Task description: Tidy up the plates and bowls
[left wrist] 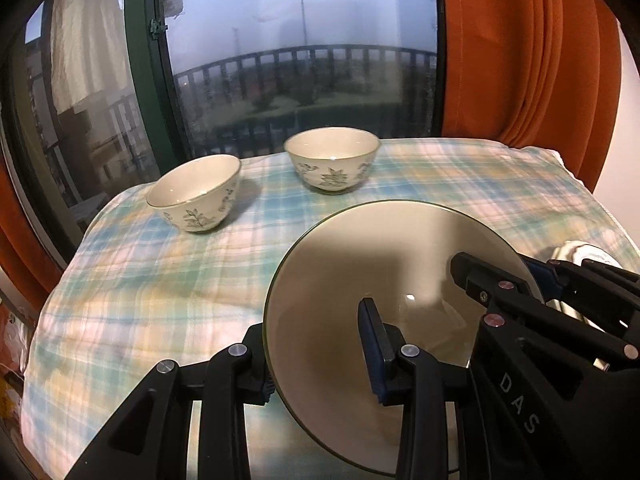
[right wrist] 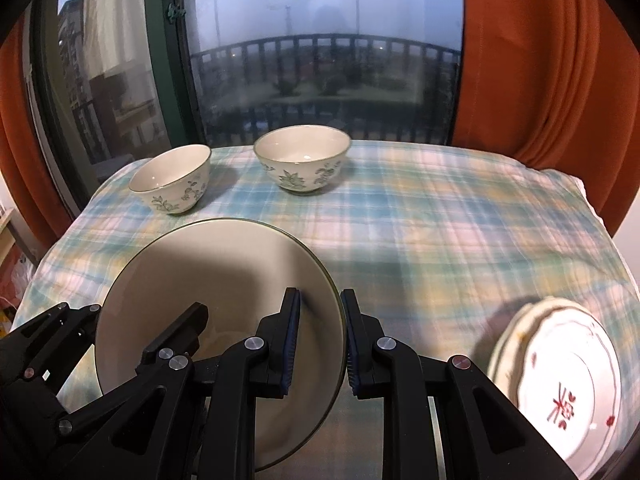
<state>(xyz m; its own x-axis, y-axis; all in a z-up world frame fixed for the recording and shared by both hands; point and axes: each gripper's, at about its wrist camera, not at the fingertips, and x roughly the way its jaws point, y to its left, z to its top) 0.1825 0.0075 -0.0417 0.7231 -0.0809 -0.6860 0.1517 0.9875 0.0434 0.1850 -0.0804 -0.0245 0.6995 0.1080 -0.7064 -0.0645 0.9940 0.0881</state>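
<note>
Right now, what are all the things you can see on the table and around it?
Bowls: two, cream with green leaf prints, upright at the far edge, one left, one nearer the middle.
Plain plate: one, cream with a dark rim, near side, tilted, gripped on both edges.
Patterned plates: a small stack, white with red marks, near right; count unclear.
Tablecloth: one, pastel plaid, covering the table.
Curtains: orange, both sides of the window.
Window: one, green frame, behind the table.
Left gripper: black, straddling the plain plate's left edge.
Right gripper: black, straddling its right edge.
</note>
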